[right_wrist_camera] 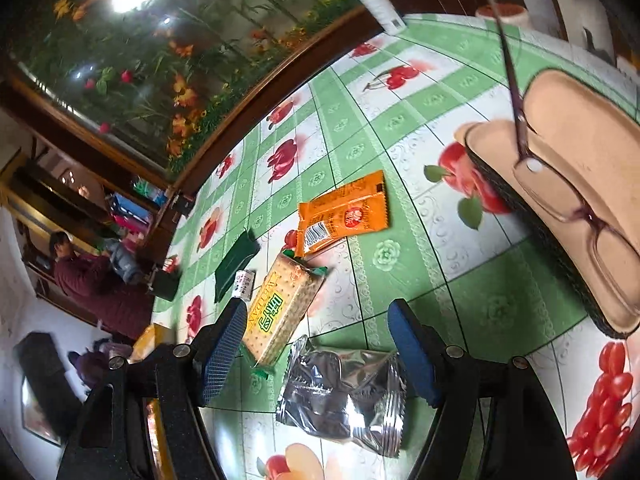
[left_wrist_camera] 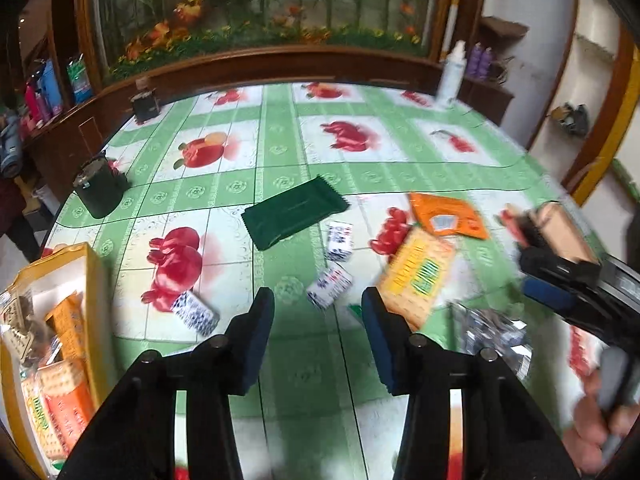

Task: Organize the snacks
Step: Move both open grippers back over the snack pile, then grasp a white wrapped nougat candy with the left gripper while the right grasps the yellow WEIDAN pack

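Observation:
Snacks lie on the green fruit-print tablecloth (left_wrist_camera: 280, 152). My left gripper (left_wrist_camera: 318, 308) is open and empty, just above the cloth, near blue-white small packs (left_wrist_camera: 330, 284) (left_wrist_camera: 340, 238) (left_wrist_camera: 196, 312). A dark green packet (left_wrist_camera: 294, 210) lies ahead. A cracker pack (left_wrist_camera: 418, 276) (right_wrist_camera: 282, 308) and an orange packet (left_wrist_camera: 450, 216) (right_wrist_camera: 344, 210) lie to the right. My right gripper (right_wrist_camera: 316, 316) is open and empty over a silver foil pack (right_wrist_camera: 344, 392) (left_wrist_camera: 492, 332). It shows at the right of the left wrist view (left_wrist_camera: 560, 280).
A yellow box (left_wrist_camera: 94, 276) at the left holds several snack packs. A dark cup (left_wrist_camera: 98, 188) and a small dark box (left_wrist_camera: 145, 105) stand at the far left. A white bottle (left_wrist_camera: 452, 74) stands at the back. A glasses case with glasses (right_wrist_camera: 576, 184) lies at the right.

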